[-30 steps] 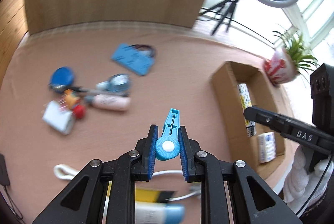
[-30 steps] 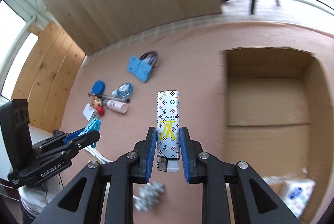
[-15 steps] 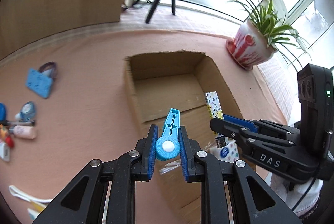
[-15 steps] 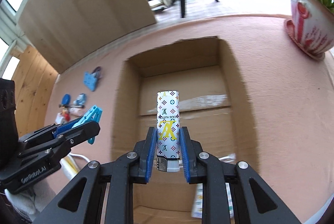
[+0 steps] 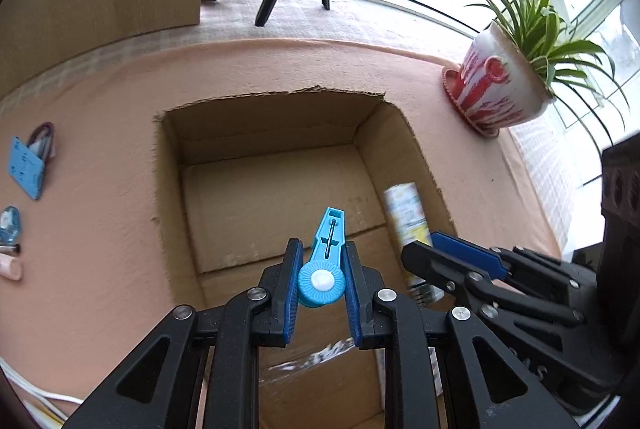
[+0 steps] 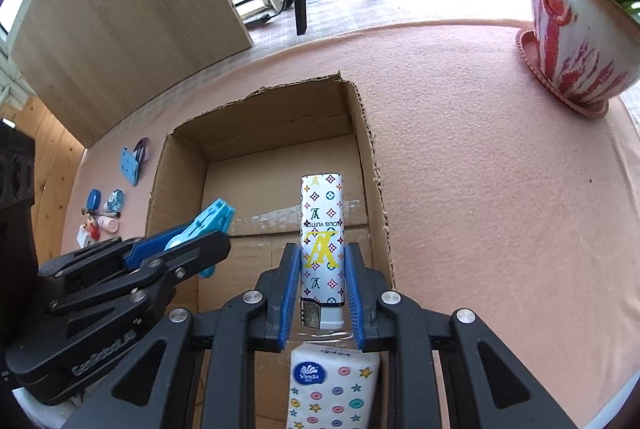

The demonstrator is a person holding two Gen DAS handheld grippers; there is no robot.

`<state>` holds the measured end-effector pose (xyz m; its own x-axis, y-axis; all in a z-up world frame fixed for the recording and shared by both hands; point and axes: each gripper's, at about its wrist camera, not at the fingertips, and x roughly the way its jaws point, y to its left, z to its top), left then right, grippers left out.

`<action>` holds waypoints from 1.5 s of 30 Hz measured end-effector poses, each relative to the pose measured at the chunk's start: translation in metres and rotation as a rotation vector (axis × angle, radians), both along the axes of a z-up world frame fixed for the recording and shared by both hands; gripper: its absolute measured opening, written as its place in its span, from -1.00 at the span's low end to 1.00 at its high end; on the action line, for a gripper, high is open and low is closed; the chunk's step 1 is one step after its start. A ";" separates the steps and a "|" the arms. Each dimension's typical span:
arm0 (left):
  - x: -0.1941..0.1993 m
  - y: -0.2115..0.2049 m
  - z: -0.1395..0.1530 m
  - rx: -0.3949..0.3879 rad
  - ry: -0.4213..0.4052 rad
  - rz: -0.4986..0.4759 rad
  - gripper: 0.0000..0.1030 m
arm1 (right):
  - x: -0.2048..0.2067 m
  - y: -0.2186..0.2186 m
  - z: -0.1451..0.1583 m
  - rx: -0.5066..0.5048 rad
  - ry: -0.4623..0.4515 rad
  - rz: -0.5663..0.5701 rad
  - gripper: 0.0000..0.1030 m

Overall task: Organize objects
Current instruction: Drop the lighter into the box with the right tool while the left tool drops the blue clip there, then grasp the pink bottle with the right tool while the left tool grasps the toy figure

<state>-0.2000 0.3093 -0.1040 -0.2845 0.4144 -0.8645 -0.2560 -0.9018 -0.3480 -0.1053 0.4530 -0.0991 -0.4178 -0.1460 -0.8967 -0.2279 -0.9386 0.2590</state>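
Left tongs [image 5: 322, 281] clamped on blue clothespin [image 5: 325, 261], above open cardboard box [image 5: 256, 133] on pink table [image 5: 100, 189], right tongs [image 5: 432, 257] gripping patterned lighter [image 5: 406, 213], potted plant [image 5: 504, 85] far right

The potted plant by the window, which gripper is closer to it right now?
Right. The right gripper, holding the lighter, is over the cardboard box's side nearest the potted plant. The left gripper, holding the blue clip, is farther from it.

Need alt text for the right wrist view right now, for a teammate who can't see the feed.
The right gripper holds a patterned white lighter upright over an open cardboard box on a pink tabletop. The left gripper, at left, grips a blue clothespin over the same box; a tissue pack lies below.
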 end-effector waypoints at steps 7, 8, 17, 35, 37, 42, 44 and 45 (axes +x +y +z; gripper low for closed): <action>-0.007 -0.008 0.000 0.018 -0.006 0.037 -0.12 | 0.008 0.009 0.010 0.011 0.030 -0.027 -0.37; -0.007 -0.011 0.002 0.028 -0.009 0.040 -0.12 | 0.010 0.010 0.011 0.001 0.033 -0.031 -0.36; 0.009 -0.056 0.037 -0.002 0.075 0.070 -0.12 | 0.015 -0.005 0.028 -0.002 0.078 -0.029 -0.26; 0.042 -0.264 0.033 -0.100 0.060 0.349 0.23 | -0.019 -0.127 0.040 0.043 0.133 0.156 -0.24; 0.044 -0.289 0.025 -0.112 0.045 0.373 0.26 | -0.024 -0.140 0.040 0.044 0.129 0.186 -0.20; 0.048 -0.331 0.006 -0.157 0.020 0.393 0.42 | -0.040 -0.179 0.036 0.037 0.110 0.276 -0.15; 0.048 -0.345 0.000 -0.175 0.017 0.394 0.43 | -0.048 -0.194 0.033 0.022 0.094 0.308 -0.15; 0.048 -0.350 -0.003 -0.183 0.016 0.395 0.43 | -0.051 -0.200 0.031 0.012 0.087 0.321 -0.14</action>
<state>-0.1517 -0.0409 -0.1071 -0.4047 0.1113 -0.9077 0.1173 -0.9780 -0.1723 -0.1560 0.2528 -0.0681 -0.4277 -0.2721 -0.8620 0.1025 -0.9621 0.2528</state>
